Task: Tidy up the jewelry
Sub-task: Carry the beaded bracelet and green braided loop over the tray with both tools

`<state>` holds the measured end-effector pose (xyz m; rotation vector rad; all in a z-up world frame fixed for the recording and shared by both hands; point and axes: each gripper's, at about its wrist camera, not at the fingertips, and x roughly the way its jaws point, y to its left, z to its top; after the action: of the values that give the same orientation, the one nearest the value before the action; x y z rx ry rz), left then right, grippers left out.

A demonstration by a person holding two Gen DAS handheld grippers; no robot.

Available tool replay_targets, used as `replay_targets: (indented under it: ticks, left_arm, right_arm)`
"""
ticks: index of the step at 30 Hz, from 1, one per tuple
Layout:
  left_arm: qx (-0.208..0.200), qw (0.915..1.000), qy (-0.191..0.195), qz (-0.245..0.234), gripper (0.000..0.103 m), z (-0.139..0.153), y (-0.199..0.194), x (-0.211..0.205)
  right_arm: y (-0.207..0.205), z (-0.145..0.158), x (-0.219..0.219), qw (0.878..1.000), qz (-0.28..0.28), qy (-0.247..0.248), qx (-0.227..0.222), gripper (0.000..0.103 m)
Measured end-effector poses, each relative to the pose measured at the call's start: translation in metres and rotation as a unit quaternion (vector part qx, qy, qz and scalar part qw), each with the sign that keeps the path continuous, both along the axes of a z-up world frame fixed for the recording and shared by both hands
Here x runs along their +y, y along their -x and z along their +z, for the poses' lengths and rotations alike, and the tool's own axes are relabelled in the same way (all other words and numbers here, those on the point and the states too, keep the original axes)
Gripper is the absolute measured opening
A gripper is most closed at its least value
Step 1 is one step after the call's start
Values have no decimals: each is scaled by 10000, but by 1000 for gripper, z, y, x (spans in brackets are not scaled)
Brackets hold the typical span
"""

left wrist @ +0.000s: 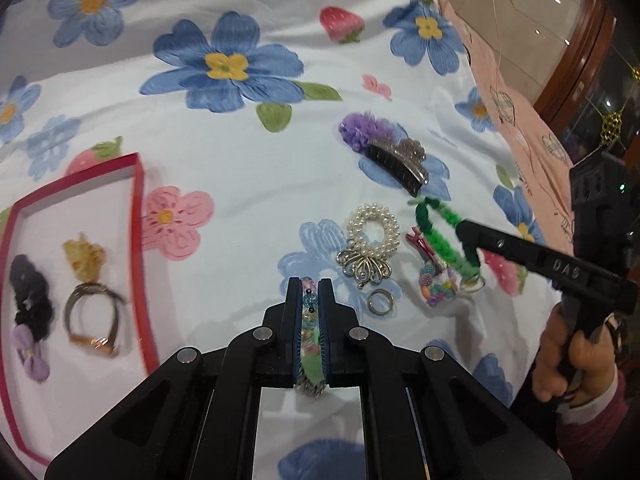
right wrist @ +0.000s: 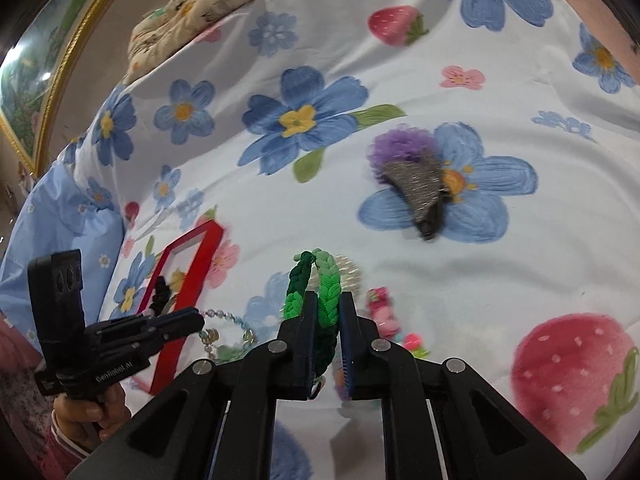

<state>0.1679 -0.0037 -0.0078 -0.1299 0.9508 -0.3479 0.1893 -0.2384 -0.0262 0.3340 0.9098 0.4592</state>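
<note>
My left gripper [left wrist: 311, 284] is shut on a beaded bracelet [left wrist: 309, 304] with green and blue beads, held above the bedspread; it also shows in the right wrist view [right wrist: 224, 320]. My right gripper [right wrist: 326, 298] is shut on a green braided hair tie [right wrist: 320, 292], also seen in the left wrist view [left wrist: 440, 236]. A red-rimmed box [left wrist: 138, 216] at the left holds a black scrunchie [left wrist: 30, 300], a yellow piece [left wrist: 84, 258] and a ring-shaped band [left wrist: 94, 316].
On the floral bedspread lie a pearl bracelet with a metal charm [left wrist: 372, 236], a small metal ring [left wrist: 380, 302], a colourful bead charm [left wrist: 436, 284], a glittery claw clip [left wrist: 400, 162] on a purple scrunchie [left wrist: 362, 128]. A patterned pillow [right wrist: 192, 4] lies far back.
</note>
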Motion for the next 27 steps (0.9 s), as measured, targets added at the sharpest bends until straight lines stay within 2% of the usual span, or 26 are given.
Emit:
replay_targets:
  ticks: [13, 27]
  left_arm:
    - [-373, 9966, 306, 664, 6, 33, 43, 64]
    - [-501, 9900, 322, 1280, 6, 41, 82, 124]
  right_arm:
    - [21, 7, 54, 9982, 591, -106, -51, 10]
    - [35, 7, 128, 9915, 1295, -153, -14, 10]
